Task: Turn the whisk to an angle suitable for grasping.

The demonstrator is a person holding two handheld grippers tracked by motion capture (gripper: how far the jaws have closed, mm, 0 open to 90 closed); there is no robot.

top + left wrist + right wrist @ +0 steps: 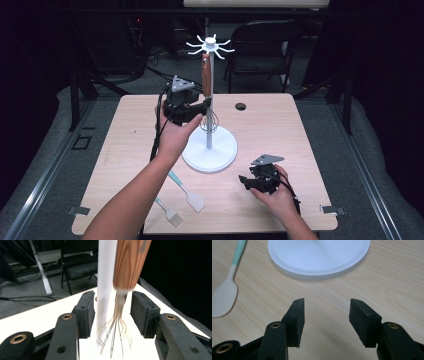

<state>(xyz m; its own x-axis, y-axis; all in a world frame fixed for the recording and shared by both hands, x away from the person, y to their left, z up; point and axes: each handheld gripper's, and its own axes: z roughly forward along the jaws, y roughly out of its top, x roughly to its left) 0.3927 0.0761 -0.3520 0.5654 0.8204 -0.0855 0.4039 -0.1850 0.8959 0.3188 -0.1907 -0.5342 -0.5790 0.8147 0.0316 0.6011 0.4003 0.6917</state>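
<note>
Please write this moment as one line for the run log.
left tongs: open, around hanging whisk and stand pole | right tongs: open, empty, over table

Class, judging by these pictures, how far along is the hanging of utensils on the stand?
Done: the whisk hangs from the stand. In hand: the left gripper is open around the whisk's wires and the pole, gripping nothing. Left: the spatula and brush lie on the table; the right gripper is open, empty.

one whisk (209, 119), one rack (209, 146), one spatula (187, 191), one brush (169, 212)
</note>
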